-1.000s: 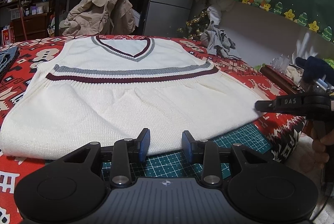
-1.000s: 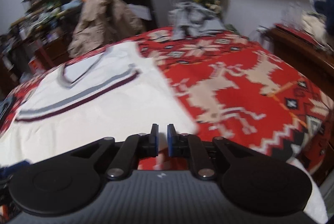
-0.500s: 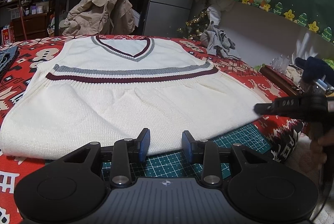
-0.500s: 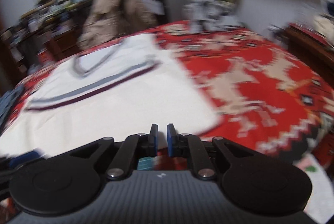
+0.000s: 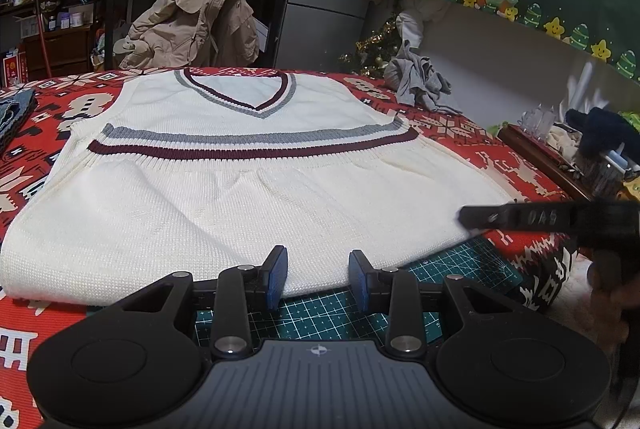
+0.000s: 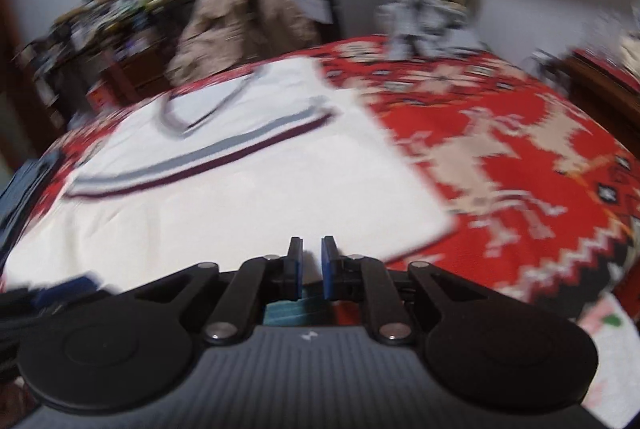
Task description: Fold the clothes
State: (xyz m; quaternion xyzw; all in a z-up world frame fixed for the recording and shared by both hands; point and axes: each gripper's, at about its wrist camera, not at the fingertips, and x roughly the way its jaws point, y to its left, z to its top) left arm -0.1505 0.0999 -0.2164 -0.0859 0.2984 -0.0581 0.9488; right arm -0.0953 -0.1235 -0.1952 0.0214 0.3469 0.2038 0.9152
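Garment: cream knitted V-neck vest with grey and maroon stripes [image 5: 248, 197], spread flat on red patterned Christmas blanket [image 5: 452, 129], hem nearest, over green cutting mat [image 5: 320, 313].
Left gripper [image 5: 318, 277]: jaws parted wide, empty, poised at hem.
Right gripper [image 6: 311, 267]: jaws nearly closed, narrow gap, empty, near vest's right hem corner; view blurred.
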